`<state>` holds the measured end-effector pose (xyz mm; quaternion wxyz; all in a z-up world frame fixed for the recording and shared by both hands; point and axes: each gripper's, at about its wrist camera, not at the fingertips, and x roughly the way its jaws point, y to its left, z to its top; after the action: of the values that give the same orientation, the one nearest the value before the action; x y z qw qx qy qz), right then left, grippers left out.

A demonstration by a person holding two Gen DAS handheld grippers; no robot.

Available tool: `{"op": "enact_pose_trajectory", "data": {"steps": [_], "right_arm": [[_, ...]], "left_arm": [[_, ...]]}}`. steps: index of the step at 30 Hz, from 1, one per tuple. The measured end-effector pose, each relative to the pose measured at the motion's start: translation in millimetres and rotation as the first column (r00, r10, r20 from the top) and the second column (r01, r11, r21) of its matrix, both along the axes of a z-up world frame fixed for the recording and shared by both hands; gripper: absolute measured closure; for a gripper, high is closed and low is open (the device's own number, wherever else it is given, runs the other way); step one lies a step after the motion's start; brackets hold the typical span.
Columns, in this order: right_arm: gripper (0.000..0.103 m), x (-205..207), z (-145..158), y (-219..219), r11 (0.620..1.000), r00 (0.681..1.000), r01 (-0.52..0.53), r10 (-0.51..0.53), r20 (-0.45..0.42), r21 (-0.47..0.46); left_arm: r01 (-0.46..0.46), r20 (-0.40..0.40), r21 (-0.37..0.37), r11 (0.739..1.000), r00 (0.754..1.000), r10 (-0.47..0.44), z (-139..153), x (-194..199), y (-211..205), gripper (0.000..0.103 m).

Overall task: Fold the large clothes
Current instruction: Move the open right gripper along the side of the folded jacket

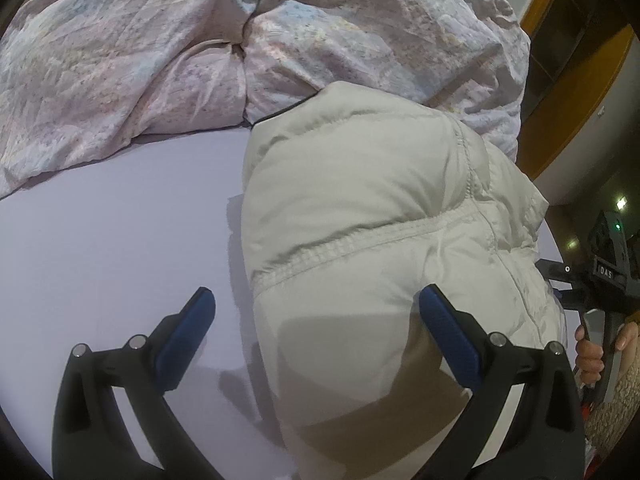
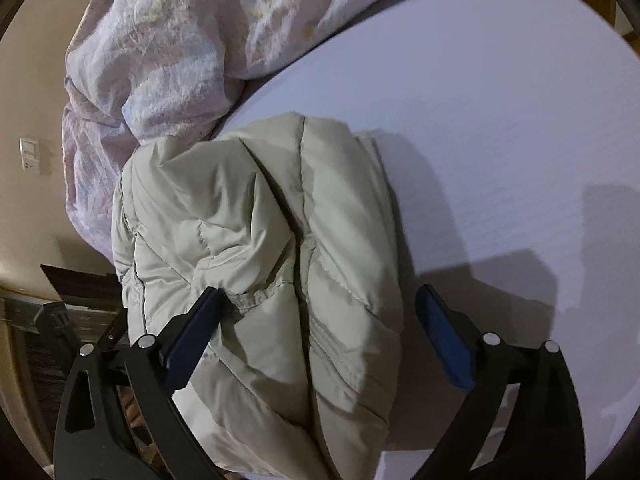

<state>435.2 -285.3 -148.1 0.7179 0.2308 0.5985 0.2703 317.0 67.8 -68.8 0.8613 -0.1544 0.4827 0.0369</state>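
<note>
A folded cream puffer jacket (image 1: pixel 384 240) lies bundled on the pale lavender bed sheet (image 1: pixel 112 248), close to the bed's edge. Your left claw (image 1: pixel 316 304) hangs over it with both blue-padded fingers (image 1: pixel 192 320) spread wide, one above bare sheet, the other at the jacket's padded surface; whether that one touches is unclear, and nothing is clamped. Your right claw (image 2: pixel 320 304) is likewise spread apart, straddling the jacket's near end, its left pad against a stitched seam and its right pad above the sheet. Beyond the jacket, a crumpled pastel duvet (image 1: pixel 200 48) heaps across the far side of the bed, touching the jacket's far end. From the left wrist view, your right hand (image 1: pixel 592 356) shows at the frame edge gripping the other tool's handle. A wall switch (image 2: pixel 30 154) sits on the beige wall past the bed.
</note>
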Motion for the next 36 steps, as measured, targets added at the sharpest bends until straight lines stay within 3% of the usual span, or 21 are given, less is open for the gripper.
{"op": "enact_pose_trajectory", "data": {"steps": [9,15,24,29,36], "right_arm": [[0.001,4.8,-16.1,6.6,0.999,0.995,-0.017,0.021,-0.097,0.039],[0.001,8.7,-24.3,21.0,0.994,0.987,-0.056,0.069,-0.147,0.09],[0.001,13.4,-28.1,49.4,0.972,0.962,-0.168,0.197,-0.19,0.162],[0.001,10.7,-30.9,55.9,0.953,0.948,-0.215,0.256,-0.192,0.212],[0.001,10.4,-32.1,55.9,0.95,0.95,-0.204,0.25,-0.185,0.237]], "left_arm": [[0.003,-0.003,-0.018,1.0,1.0,-0.003,-3.0,2.4,-2.1,0.002],[-0.011,-0.012,-0.099,0.995,1.0,0.01,-11.5,3.6,5.6,0.002],[-0.022,-0.024,-0.313,0.95,1.0,0.016,-32.2,-1.9,31.9,0.002],[-0.045,-0.023,-0.353,0.934,0.999,0.04,-40.7,-0.7,29.3,0.002],[-0.079,-0.012,-0.393,0.916,0.997,0.08,-48.3,-0.6,30.3,0.002]]}}
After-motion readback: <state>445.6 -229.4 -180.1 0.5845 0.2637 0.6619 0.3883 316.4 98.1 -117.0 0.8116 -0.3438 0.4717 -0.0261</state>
